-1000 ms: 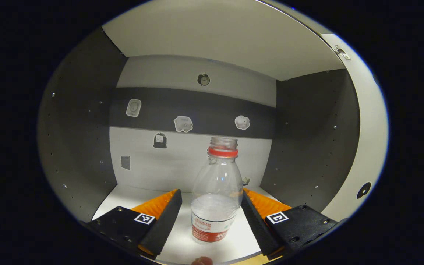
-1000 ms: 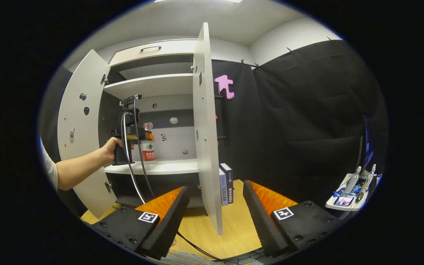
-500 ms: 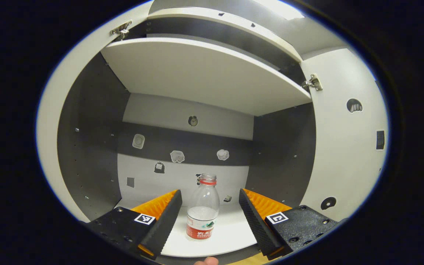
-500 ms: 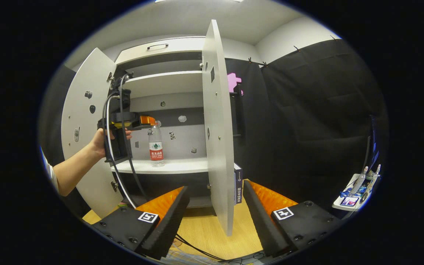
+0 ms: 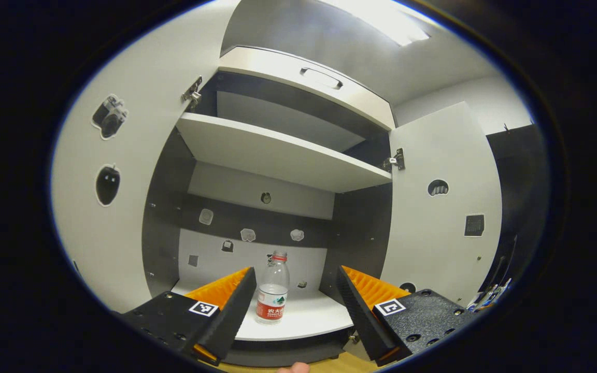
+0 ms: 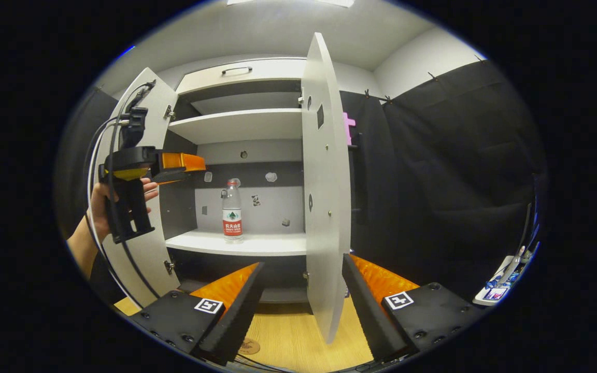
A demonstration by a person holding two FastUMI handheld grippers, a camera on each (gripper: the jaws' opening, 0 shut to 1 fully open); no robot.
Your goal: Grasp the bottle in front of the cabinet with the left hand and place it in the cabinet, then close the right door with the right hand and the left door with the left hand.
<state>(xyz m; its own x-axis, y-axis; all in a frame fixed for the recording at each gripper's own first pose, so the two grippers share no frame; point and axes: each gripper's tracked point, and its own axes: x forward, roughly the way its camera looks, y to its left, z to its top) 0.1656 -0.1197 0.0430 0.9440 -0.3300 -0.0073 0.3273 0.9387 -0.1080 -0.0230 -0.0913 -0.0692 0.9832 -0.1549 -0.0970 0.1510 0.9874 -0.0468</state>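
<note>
On the shelf: bottle [image 6: 231, 210] upright, free
Right hand-held gripper [image 6: 302, 282]: wide, straddling right door [image 6: 324, 181]
Risk: edge catches a finger

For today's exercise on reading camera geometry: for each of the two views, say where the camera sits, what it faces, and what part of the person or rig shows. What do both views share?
Left gripper view: rides the left gripper, facing into the open cabinet; its open fingers frame the bottle.
Right gripper view: rides the right gripper, facing the right door edge; the hand holding the left gripper shows.
Shared: the bottle upright on the lower shelf, both doors open.
</note>
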